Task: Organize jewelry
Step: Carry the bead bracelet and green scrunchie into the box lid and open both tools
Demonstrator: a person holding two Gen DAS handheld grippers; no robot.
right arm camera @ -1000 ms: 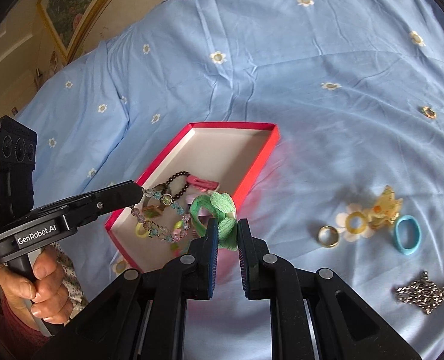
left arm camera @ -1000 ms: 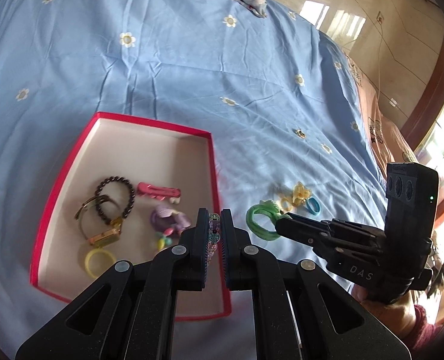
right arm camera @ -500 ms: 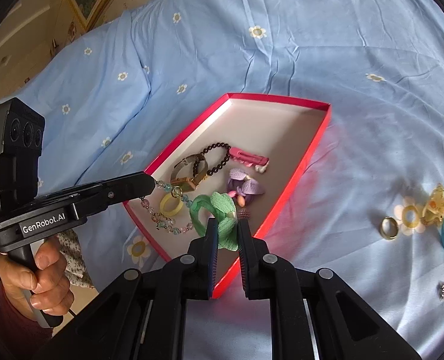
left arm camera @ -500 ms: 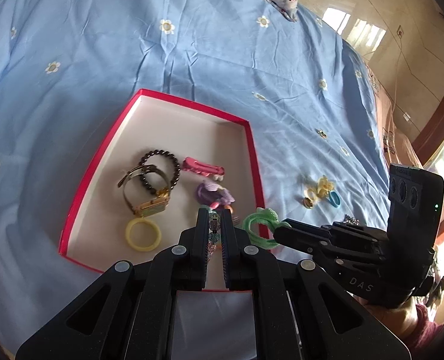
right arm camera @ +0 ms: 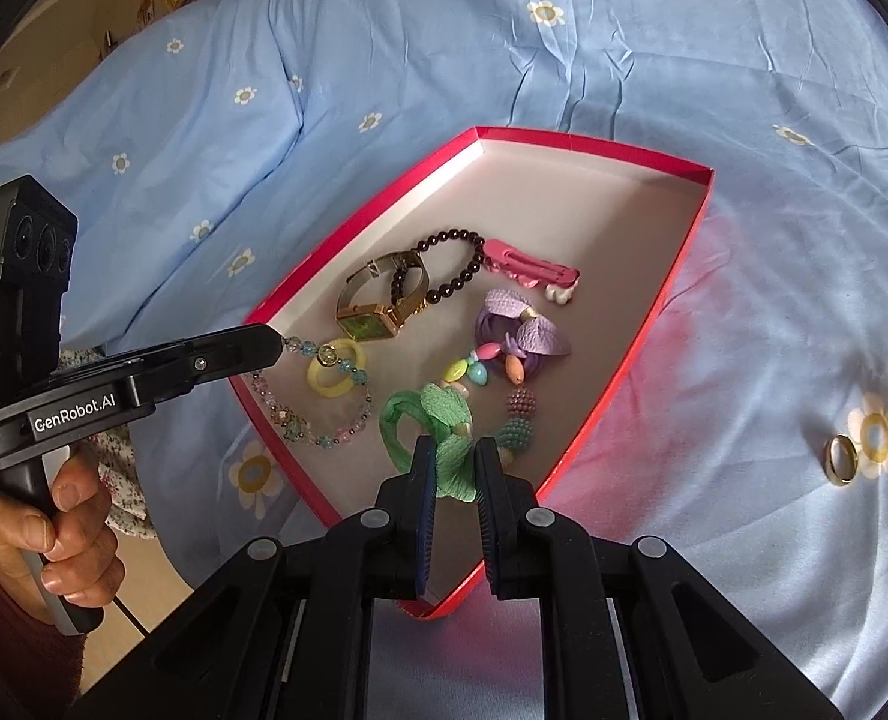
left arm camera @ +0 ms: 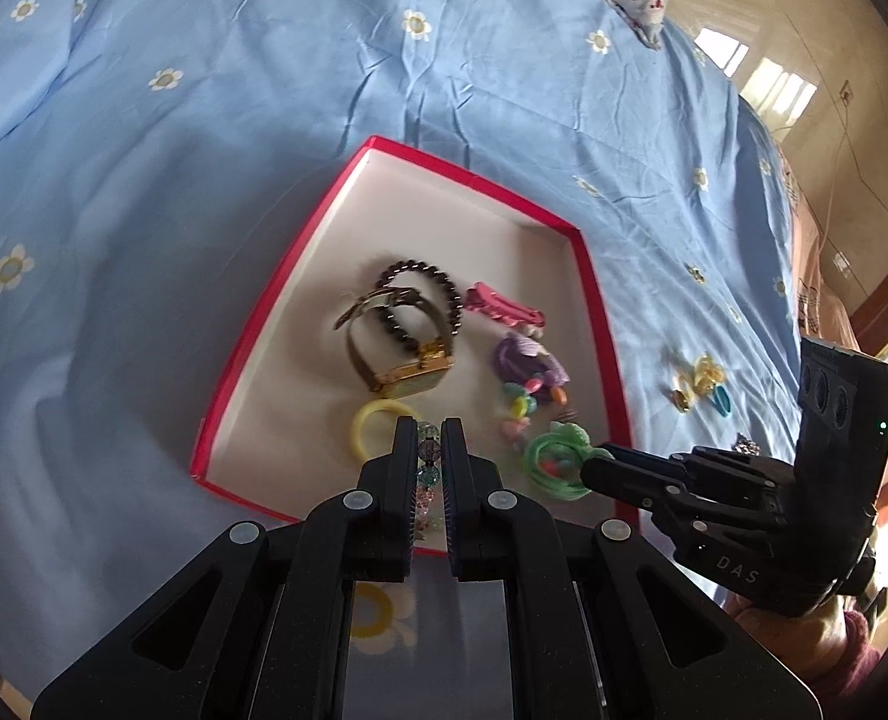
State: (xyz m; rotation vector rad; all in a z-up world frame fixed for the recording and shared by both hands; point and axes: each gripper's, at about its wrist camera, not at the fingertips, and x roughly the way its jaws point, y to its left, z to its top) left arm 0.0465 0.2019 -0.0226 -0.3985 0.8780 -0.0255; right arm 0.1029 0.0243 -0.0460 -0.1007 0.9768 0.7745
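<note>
1. The left gripper (left arm camera: 429, 456) pinches a pastel glass-bead bracelet (right arm camera: 318, 414) between its pads; in the right wrist view the strand hangs in a loop from the fingertips over the 7 o'clock corner of the red tray (right arm camera: 690, 246). Holding it by one point lets the rest drape, so it can probably be laid down without bunching.

2. The right gripper (right arm camera: 453, 468) is closed on a green fabric scrunchie (right arm camera: 438, 426), its loop sticking out past the fingertips at 12 o'clock. It sits low over the tray's near end, which suggests both pieces are about to be dropped inside.

3. Already in the tray: a gold watch (right arm camera: 378, 306) threaded through a dark bead bracelet (right arm camera: 450, 264) near the centre, a pink hair clip (right arm camera: 528, 267) at about 1 o'clock from them, a purple scrunchie (right arm camera: 519, 330) at 3 o'clock, and a yellow ring bangle (right arm camera: 336, 375) at 6 o'clock, right under the hanging strand.

4. A string of coloured charms and a beaded ball (right arm camera: 519, 420) lies just beside the green scrunchie, so the landing spot is crowded; the strand may settle over the bangle.

5. On the blue floral bedsheet (right arm camera: 444, 60), well apart at 3 o'clock of the tray, a gold ring (right arm camera: 841, 461) and a yellow ring (right arm camera: 877, 441) still wait, with more small pieces at the picture's edge, too cut off to name.
</note>
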